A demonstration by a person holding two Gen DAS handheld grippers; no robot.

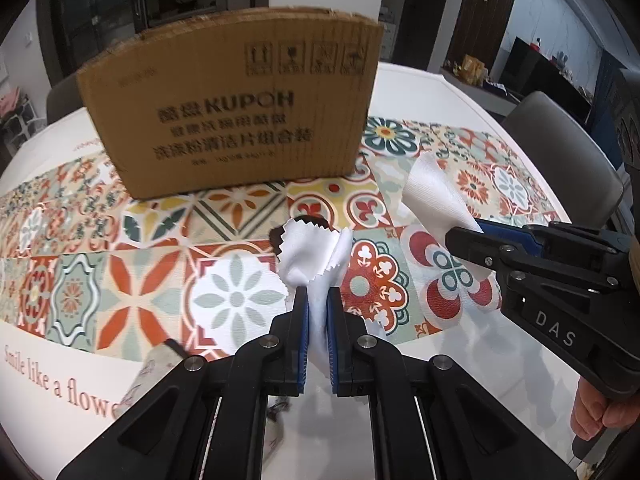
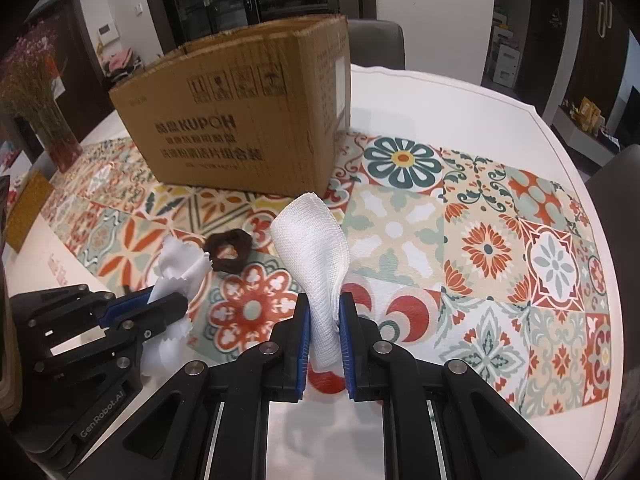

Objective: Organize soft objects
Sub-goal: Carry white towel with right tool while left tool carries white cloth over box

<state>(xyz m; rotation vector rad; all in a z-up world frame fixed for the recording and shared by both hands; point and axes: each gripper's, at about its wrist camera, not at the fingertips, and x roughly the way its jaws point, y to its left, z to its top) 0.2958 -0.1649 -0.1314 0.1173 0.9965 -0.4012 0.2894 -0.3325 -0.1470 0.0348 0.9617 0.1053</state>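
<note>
My left gripper point(image 1: 317, 300) is shut on a white cloth with zigzag edges point(image 1: 316, 252), held just above the patterned mat; the same cloth point(image 2: 180, 268) shows at lower left in the right wrist view, pinched by the left gripper point(image 2: 168, 300). My right gripper point(image 2: 324, 308) is shut on a folded white gauze pad point(image 2: 312, 240), which stands up from the jaws. From the left wrist view the gauze point(image 1: 436, 196) and the right gripper point(image 1: 460, 240) are at the right. A dark brown hair scrunchie point(image 2: 230, 254) lies on the mat between the two cloths.
An open cardboard box point(image 1: 240, 104) stands on the mat behind the grippers. The round white table point(image 2: 460, 100) carries a tiled floral mat point(image 2: 520, 240). A vase of dried flowers point(image 2: 44, 120) is at far left. Chairs stand around the table. A small patterned item point(image 1: 156, 364) lies near the left gripper.
</note>
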